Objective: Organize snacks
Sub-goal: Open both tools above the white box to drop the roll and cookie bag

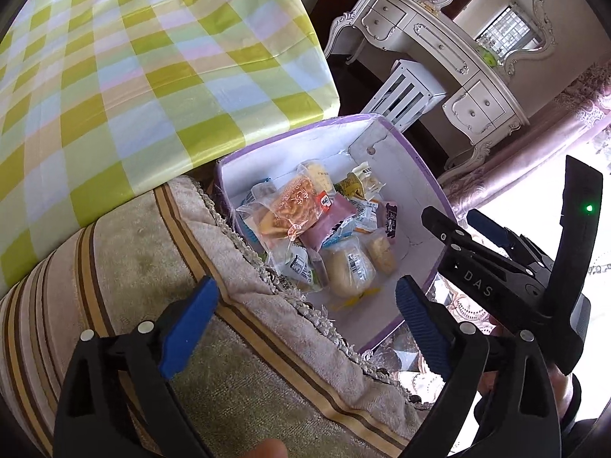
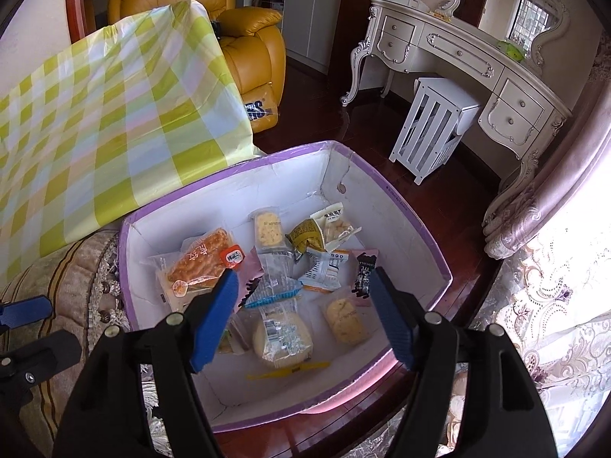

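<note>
A cardboard box point(image 1: 305, 149) point(image 2: 267, 187) with a purple rim and white inside stands on the dark floor. Several snack packets lie in it: an orange biscuit pack point(image 1: 296, 206) point(image 2: 202, 259), a round bun in clear wrap point(image 1: 349, 267) point(image 2: 282, 337) and a yellow cake packet point(image 2: 345, 320). My left gripper point(image 1: 305, 290) is open and empty, spanning the box's near edge and the striped cover beside it. My right gripper point(image 2: 304, 278) hangs open and empty above the packets; in the left wrist view the right gripper point(image 1: 458, 221) shows over the box's right side.
A green-checked cloth point(image 1: 133, 76) point(image 2: 95, 122) covers a table left of the box. A striped fringed cover point(image 1: 152, 248) lies below it. A white dressing table point(image 2: 477, 57), a white slatted stool point(image 2: 431, 122), a yellow armchair point(image 2: 229, 19) and a lace curtain point(image 2: 553, 286) surround the floor.
</note>
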Tool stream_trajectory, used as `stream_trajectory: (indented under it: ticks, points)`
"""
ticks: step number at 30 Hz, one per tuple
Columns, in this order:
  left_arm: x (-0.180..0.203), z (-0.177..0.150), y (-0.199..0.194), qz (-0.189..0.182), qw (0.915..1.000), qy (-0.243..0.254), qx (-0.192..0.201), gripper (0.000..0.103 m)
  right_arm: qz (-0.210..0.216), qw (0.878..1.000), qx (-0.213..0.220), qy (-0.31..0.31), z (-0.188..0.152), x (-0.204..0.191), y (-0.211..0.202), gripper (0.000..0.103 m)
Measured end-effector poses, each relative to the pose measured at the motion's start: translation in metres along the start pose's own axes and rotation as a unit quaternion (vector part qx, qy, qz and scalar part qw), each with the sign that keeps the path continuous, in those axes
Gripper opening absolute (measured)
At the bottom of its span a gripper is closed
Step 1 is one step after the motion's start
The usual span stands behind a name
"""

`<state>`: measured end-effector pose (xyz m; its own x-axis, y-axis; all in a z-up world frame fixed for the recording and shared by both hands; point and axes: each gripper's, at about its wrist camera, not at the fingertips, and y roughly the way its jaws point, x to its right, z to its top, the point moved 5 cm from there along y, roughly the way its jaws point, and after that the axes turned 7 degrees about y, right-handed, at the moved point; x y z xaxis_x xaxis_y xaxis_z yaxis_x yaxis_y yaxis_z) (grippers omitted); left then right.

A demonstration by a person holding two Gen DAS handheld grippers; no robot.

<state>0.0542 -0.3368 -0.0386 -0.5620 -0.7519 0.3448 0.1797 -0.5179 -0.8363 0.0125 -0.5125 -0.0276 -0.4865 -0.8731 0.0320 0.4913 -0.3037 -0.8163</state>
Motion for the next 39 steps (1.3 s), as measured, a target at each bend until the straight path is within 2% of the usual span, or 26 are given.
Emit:
stream_trajectory:
  ticks: [7,20,39]
  points:
    - [-0.0012,0.0014,0.0028,-0.011,0.9999,-0.012,0.000,0.099,-0.001,1.000,-0.005,-0.001,-0.0009,0.0010,0.0016,0.071]
    - [0.0002,0.0034,0.0076,0.006,0.9998,-0.019,-0.003,0.099,-0.006,1.000,-0.013,-0.002,-0.0043,0.0050,0.0080,0.071]
    - [-0.0005,0.0030,0.0081,0.007,0.9998,-0.018,-0.003,0.099,-0.004,1.000,-0.016,-0.001,-0.0068,0.0058,0.0100,0.072]
